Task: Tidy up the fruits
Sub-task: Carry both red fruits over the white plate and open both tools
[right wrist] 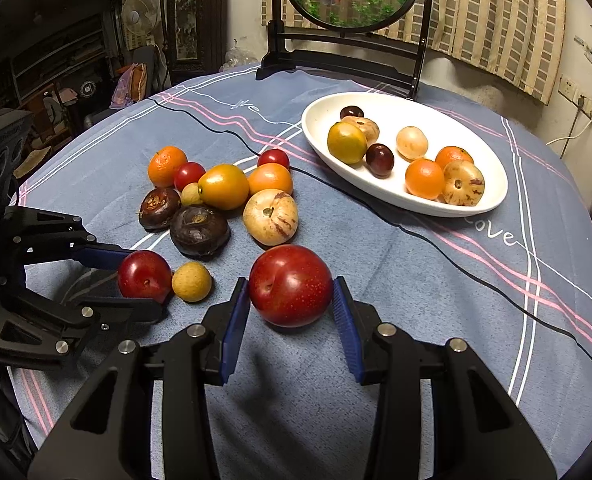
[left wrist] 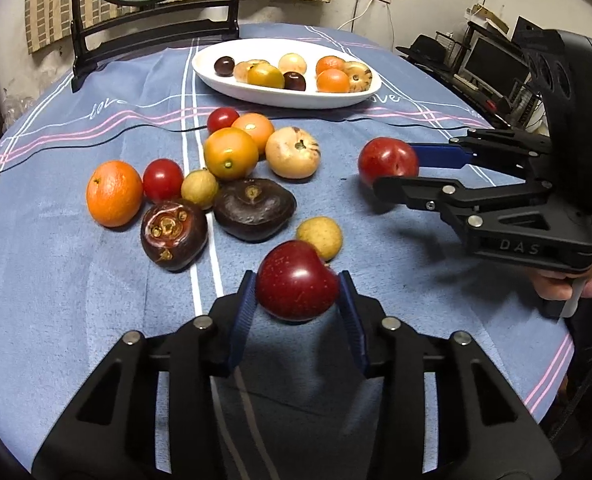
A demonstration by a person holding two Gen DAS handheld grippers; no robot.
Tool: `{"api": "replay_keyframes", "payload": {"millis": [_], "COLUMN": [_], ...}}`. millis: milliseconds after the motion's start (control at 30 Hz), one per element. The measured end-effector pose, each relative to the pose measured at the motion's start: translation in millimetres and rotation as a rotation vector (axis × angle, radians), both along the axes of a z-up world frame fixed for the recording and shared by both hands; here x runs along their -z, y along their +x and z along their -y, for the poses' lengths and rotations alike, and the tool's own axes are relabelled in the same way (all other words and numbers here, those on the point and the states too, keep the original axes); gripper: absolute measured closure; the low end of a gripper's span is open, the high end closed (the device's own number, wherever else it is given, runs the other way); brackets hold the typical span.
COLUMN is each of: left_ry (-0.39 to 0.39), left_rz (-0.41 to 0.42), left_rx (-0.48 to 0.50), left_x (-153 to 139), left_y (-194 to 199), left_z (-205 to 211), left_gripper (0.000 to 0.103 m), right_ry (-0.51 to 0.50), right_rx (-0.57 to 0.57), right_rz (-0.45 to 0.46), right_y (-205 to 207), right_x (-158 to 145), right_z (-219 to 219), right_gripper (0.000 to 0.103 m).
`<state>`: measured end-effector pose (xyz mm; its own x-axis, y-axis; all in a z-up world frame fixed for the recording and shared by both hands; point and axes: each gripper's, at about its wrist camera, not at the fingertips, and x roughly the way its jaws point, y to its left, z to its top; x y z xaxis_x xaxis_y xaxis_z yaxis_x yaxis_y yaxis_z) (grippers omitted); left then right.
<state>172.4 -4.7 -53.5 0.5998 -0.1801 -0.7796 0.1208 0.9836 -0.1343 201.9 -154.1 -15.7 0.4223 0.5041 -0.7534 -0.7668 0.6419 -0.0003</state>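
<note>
The right gripper (right wrist: 291,312) clamps a large red plum (right wrist: 291,285) between its blue pads, low over the blue tablecloth (right wrist: 436,280). To its left, the left gripper (right wrist: 136,276) grips a smaller red plum (right wrist: 144,274) beside a yellow longan (right wrist: 191,281). Beyond lie loose fruits and a white oval dish (right wrist: 492,196) holding more.

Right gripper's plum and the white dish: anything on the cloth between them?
No. In the right wrist view only bare blue cloth separates the plum from the white dish.
</note>
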Motion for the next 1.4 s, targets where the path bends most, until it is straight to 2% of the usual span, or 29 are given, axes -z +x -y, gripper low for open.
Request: {"api": "replay_keyframes", "payload": {"millis": [167, 300, 433, 567, 767, 900, 1067, 1233, 1400], "left_ry": [0.002, 0.009, -0.049, -0.07, -0.063, -0.084, -0.053, -0.041, -0.018], "left_rz": [0.013, 0.062, 0.092, 0.114, 0.145, 0.14, 0.143, 0.11, 0.075], "left_rx": [-0.002, 0.004, 0.026, 0.043, 0.042, -0.005, -0.069, -0.083, -0.073], "left_x": [-2, -12, -29, -42, -66, -78, -86, -72, -54], "left_y": [-2, -5, 3, 20, 76, 130, 190, 239, 269], "left_z": [1, 1, -5, -9, -18, -27, -39, -41, -31], "left_gripper": [0.062, 0.062, 0.062, 0.062, 0.062, 0.062, 0.062, 0.062, 0.062], "right_ry": [0.001, 0.021, 0.116, 0.243, 0.325, 0.377, 0.375, 0.35, 0.325], "right_rx": [0.002, 0.007, 0.036, 0.141, 0.335, 0.401, 0.452, 0.478, 0.478], "right_rz": [-0.003, -0.017, -0.076, -0.071, -0.016, 0.003, 0.036, 0.023, 0.016], "right_y": [1, 3, 16, 33, 66, 85, 111, 143, 158], "right_x": [0, -2, -7, -18, -25, -28, -26, -18, -14], "right_z": [1, 4, 16, 39, 53, 43, 21, 1, -6], "right_gripper": [0.06, 0.06, 0.06, 0.06, 0.06, 0.06, 0.06, 0.06, 0.06]}}
